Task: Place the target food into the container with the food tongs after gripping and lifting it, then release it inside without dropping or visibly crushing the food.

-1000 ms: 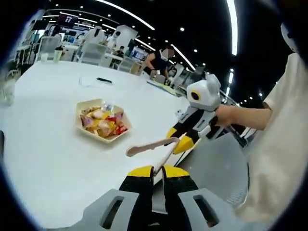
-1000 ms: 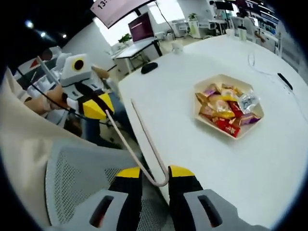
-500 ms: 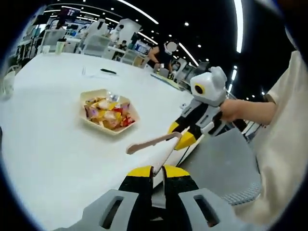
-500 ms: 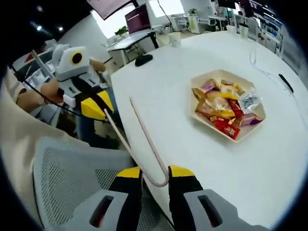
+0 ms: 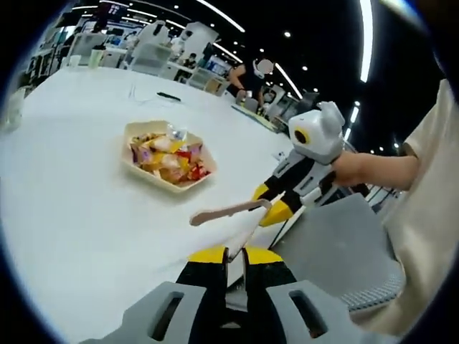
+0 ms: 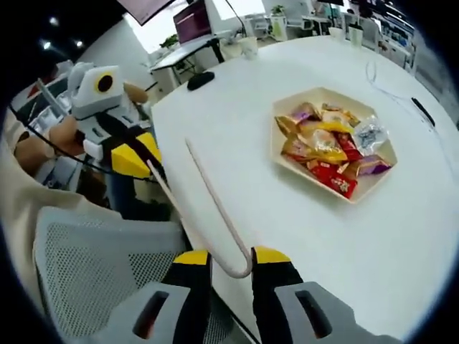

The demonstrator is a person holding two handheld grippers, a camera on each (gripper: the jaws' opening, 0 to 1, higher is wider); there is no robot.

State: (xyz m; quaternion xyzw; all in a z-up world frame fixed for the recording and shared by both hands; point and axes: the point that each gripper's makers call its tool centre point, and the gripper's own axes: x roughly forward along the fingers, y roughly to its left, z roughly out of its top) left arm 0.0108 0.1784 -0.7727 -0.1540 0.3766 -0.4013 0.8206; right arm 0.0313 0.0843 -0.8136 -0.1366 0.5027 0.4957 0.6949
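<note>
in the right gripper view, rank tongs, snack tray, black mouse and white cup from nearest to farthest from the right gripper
1. tongs: bend held between the right gripper's jaws.
2. snack tray: on the white table, ahead to the right.
3. black mouse: near the table's far edge.
4. white cup: farthest, beyond the mouse.

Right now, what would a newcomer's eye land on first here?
The tray of bright wrapped snacks, alone on the white table. Next, the pink tongs held between both grippers at the table's near edge: the right gripper clamps the bend, the left gripper one arm. A grey mesh chair sits just below the table edge.
</note>
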